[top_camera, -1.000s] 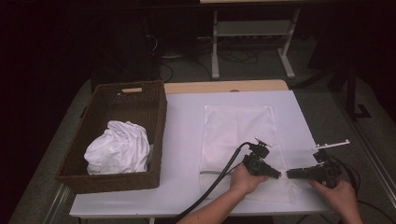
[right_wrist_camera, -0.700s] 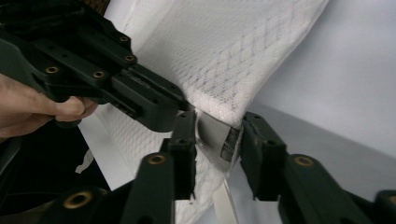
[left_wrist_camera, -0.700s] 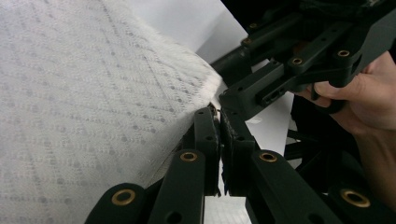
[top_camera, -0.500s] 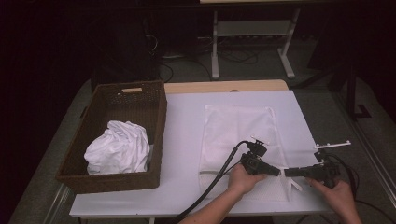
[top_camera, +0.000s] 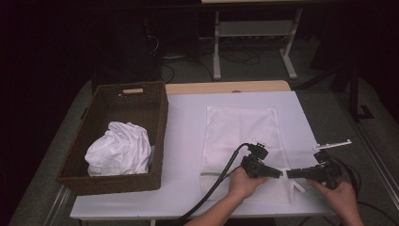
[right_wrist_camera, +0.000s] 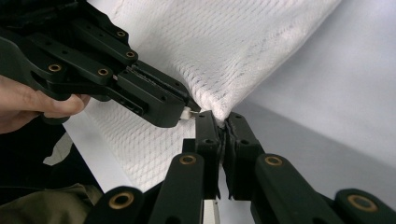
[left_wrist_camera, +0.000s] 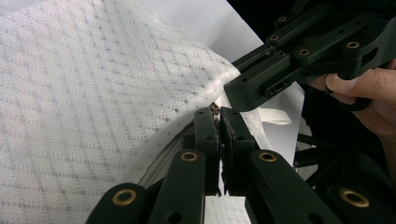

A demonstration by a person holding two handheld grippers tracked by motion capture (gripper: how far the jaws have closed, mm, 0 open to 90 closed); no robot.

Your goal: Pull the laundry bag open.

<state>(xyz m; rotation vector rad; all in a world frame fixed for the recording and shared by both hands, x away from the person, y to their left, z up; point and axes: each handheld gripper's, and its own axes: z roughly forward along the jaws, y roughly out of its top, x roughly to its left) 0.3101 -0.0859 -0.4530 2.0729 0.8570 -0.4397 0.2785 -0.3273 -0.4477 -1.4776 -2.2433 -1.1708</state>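
Note:
A white mesh bag (top_camera: 240,129) lies flat on the white table (top_camera: 188,141). Its near right corner (right_wrist_camera: 219,105) is raised a little between the two grippers. My left gripper (top_camera: 278,173) is shut on the small zipper pull (left_wrist_camera: 215,108) at that corner, and the zipper (left_wrist_camera: 163,156) runs back beneath its jaws. My right gripper (top_camera: 289,174) faces it tip to tip, shut on the mesh corner (left_wrist_camera: 223,74). In the right gripper view the left gripper (right_wrist_camera: 189,113) comes in from the left, a hand behind it. In the left gripper view the right gripper (left_wrist_camera: 233,95) shows at upper right.
A brown wicker basket (top_camera: 155,117) stands at the table's left with a crumpled white cloth (top_camera: 120,148) in it. The left gripper's cable (top_camera: 221,179) trails toward the front edge. A white strap (top_camera: 297,187) lies by the corner.
The bag's near right corner has come up off the table between the two grippers, and a white strap now shows below it. Both hands have barely shifted.

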